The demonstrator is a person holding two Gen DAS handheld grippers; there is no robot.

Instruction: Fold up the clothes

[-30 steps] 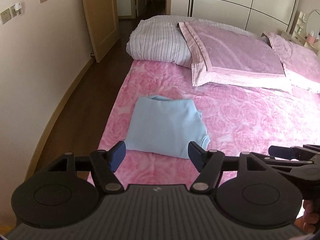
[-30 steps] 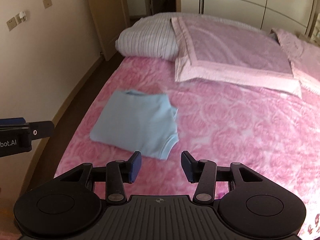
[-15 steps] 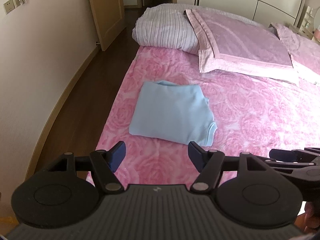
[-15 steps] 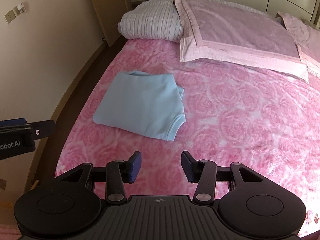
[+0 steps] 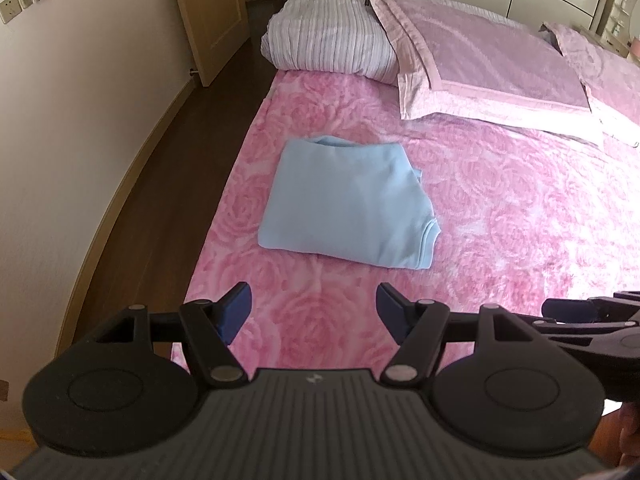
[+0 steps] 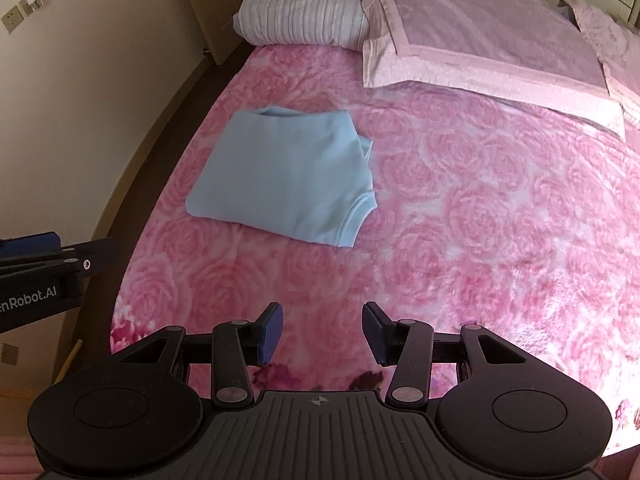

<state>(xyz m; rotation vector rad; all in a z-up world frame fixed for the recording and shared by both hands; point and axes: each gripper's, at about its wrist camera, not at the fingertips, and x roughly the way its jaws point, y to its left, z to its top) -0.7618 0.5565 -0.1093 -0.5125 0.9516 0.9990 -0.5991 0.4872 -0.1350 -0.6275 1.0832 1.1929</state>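
Note:
A light blue garment (image 5: 344,204) (image 6: 280,176) lies folded into a flat rectangle near the left edge of the pink rose-patterned bed (image 5: 500,220) (image 6: 480,220). My left gripper (image 5: 314,312) hangs open above the bed's near edge, short of the garment, with nothing between its blue pads. My right gripper (image 6: 322,334) is open too, over bare blanket to the right of the garment and nearer to me. Neither touches the cloth. The right gripper's fingers (image 5: 580,310) show at the right edge of the left wrist view, and the left gripper's fingers (image 6: 40,248) at the left edge of the right wrist view.
A striped pillow (image 5: 332,48) and a pink-bordered pillow (image 5: 480,60) lie at the head of the bed. Left of the bed runs dark wood floor (image 5: 152,184) along a cream wall, with a wooden door (image 5: 208,12) at the far end. Wardrobe fronts stand behind the bed.
Both grippers have sunk a little and tipped further downward, so the garment and the bed sit higher and larger in both views. Neither jaw gap has changed.

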